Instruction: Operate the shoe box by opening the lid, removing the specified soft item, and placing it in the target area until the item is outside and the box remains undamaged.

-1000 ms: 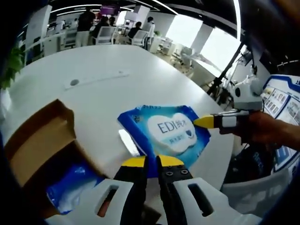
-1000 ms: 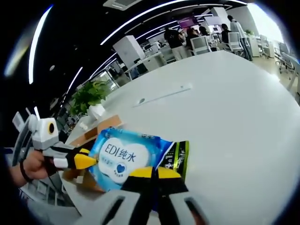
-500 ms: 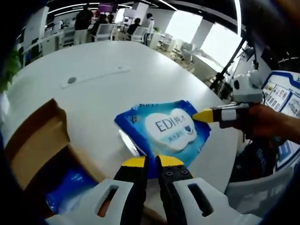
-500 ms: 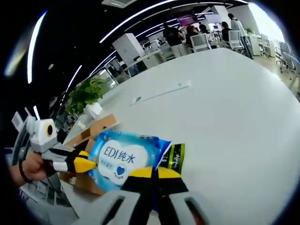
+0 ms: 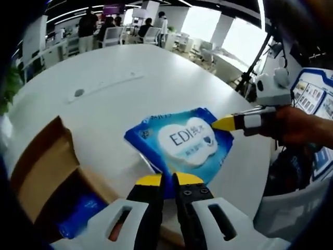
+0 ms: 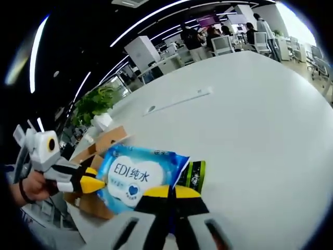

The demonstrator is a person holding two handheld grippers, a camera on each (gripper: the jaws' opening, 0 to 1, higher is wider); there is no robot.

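Now held clear of the open shoe box [image 5: 47, 172], above the white table [image 5: 130, 99] — wet-wipes pack [image 5: 179, 143] pinched by left gripper [image 5: 165, 180] and right gripper [image 6: 167, 191]; uneven pull could tear film.

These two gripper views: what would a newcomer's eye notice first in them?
First, the bright blue wipes pack, held above the white table with the left claw and the right claw each shut on an edge. Next, the open cardboard box at the left of the left gripper view, with another blue pack inside.
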